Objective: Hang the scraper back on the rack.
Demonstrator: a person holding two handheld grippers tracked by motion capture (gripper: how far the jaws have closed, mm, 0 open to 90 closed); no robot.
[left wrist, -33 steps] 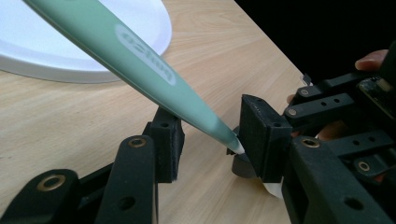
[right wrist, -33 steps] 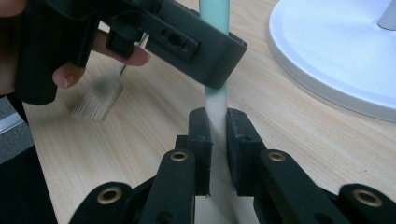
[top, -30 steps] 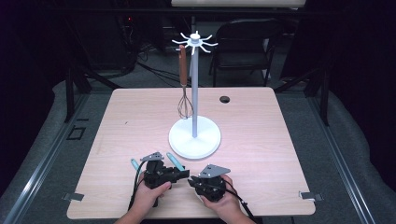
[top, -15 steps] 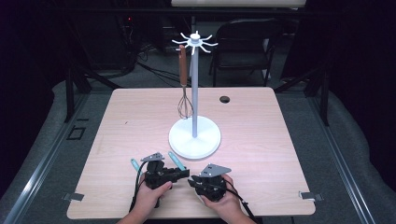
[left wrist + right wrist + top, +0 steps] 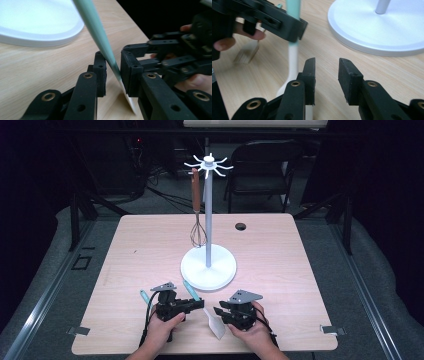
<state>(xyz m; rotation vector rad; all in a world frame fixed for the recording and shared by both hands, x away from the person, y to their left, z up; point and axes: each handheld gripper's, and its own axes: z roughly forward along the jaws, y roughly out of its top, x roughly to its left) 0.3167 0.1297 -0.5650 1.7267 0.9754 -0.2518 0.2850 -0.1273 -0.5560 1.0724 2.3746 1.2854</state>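
Dark lab or studio: bare test table (image 5: 300, 270), black curtains (image 5: 380, 195).

Counts — one white metal utensil stand (image 5: 208, 265), one brown-handled wire whisk (image 5: 197, 220), one teal-handled white spatula (image 5: 207, 312), two black two-jaw grippers — left (image 5: 200, 302), right (image 5: 218, 311).

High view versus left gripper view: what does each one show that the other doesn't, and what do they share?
The high view adds the whisk hanging from the stand's hook ring, and a teal-handled tool beside the left gripper. The left gripper view adds the grip up close: the jaws, just closing, pinch the spatula by its teal handle. Both share the stand's white base, the spatula and the right gripper.
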